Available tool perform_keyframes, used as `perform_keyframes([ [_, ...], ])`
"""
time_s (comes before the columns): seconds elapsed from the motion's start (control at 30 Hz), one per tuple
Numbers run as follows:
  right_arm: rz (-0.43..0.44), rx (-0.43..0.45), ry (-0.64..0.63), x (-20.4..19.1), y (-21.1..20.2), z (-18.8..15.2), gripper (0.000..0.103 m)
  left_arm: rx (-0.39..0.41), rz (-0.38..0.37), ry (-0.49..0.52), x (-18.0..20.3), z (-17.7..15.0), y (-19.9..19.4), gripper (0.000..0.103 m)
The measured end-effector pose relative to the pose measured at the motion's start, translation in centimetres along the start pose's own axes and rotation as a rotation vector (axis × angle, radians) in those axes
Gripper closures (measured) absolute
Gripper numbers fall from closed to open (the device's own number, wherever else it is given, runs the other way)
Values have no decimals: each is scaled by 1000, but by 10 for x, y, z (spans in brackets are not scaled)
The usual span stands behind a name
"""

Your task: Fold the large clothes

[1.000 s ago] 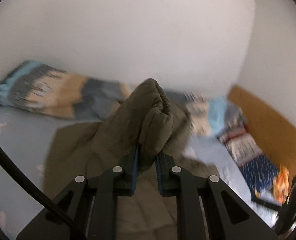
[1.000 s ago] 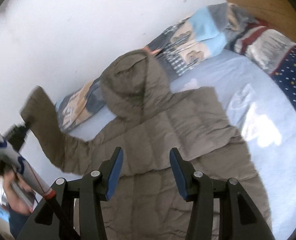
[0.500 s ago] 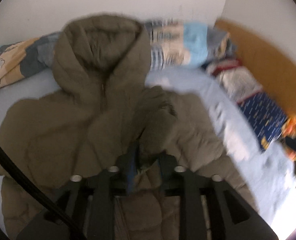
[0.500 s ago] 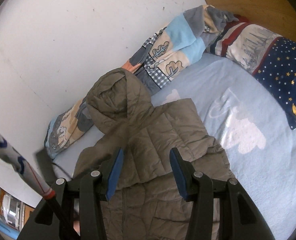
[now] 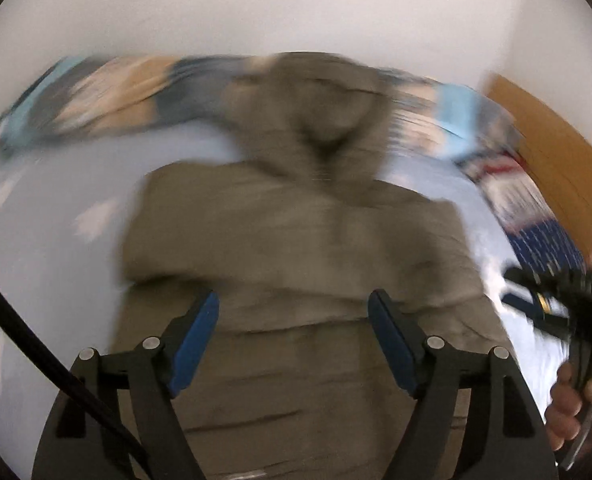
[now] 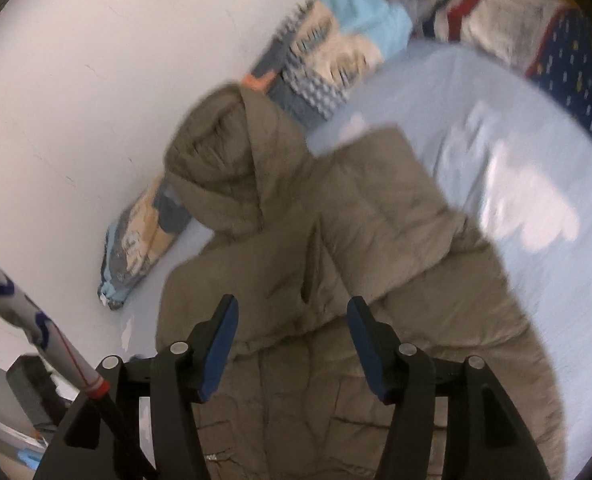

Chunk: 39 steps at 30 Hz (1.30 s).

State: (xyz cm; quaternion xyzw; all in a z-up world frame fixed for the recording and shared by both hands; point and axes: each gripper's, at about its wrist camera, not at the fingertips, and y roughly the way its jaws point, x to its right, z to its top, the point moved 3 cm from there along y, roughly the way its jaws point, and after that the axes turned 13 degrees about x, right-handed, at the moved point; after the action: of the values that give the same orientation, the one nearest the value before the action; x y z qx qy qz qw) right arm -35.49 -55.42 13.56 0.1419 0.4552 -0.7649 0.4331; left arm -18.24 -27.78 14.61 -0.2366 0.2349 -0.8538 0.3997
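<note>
An olive-green hooded puffer jacket [image 5: 296, 248] lies flat on a light blue bed sheet [image 5: 55, 208], hood toward the wall, both sleeves folded in across the chest. My left gripper [image 5: 293, 312] is open and empty above the jacket's middle; this view is motion-blurred. My right gripper [image 6: 291, 320] is open and empty above the jacket [image 6: 336, 240], near the folded sleeve. The right gripper and the hand holding it show at the left wrist view's right edge [image 5: 576, 320].
A rolled patterned blanket [image 6: 336, 52] lies along the white wall behind the hood. A star-patterned navy pillow [image 6: 576, 52] lies at the bed's head by a wooden headboard [image 5: 548, 152]. The bed's near left edge and floor clutter [image 6: 27, 392] show in the right wrist view.
My left gripper carried the sleeve across the jacket's chest, let it go and opened. The sleeve now lies folded on the jacket. My right gripper stayed open and shifted slightly.
</note>
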Motion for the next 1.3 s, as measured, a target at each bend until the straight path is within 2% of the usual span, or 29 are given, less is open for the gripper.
perform_keyframes([
  [0.17,22,-57,75,6,43,-16,42,28,113,-138,-87,3,24,27],
  [0.27,24,-70,69,5,68,-22,42,18,115,-284,-128,5,43,27],
  [0.37,21,-81,71,8,85,-27,42,53,100,-390,-151,12,52,27],
  [0.4,35,-92,77,9,91,-28,49,59,101,-409,-156,15,55,27],
  [0.43,54,-101,76,9,95,-29,72,65,106,-418,-160,17,58,27],
  [0.47,57,-107,69,9,98,-30,79,64,110,-420,-161,16,62,27],
  [0.57,13,-58,9,5,91,-23,82,27,106,-402,-157,13,75,27],
  [0.7,-132,45,-130,2,70,-1,82,-48,161,-250,-132,4,100,27],
  [0.73,-160,43,-145,6,70,1,82,-80,189,-180,-121,-1,109,27],
  [0.83,-174,-17,-89,27,82,-5,82,-136,252,-75,-108,-14,125,27],
  [0.9,-193,-52,-71,37,93,-13,81,-153,259,-66,-109,-20,131,27],
  [1.03,-211,-69,-81,39,96,-14,76,-164,259,-60,-113,-17,128,27],
  [1.1,-223,-77,-78,37,94,-10,71,-129,283,-61,-113,-7,117,27],
  [1.17,-244,-74,-52,34,84,-6,65,-47,296,-54,-109,8,97,27],
  [1.23,-299,-24,-62,30,66,2,56,59,278,-22,-92,24,76,27],
  [1.3,-336,77,-148,13,46,11,53,97,218,29,-68,28,66,27],
])
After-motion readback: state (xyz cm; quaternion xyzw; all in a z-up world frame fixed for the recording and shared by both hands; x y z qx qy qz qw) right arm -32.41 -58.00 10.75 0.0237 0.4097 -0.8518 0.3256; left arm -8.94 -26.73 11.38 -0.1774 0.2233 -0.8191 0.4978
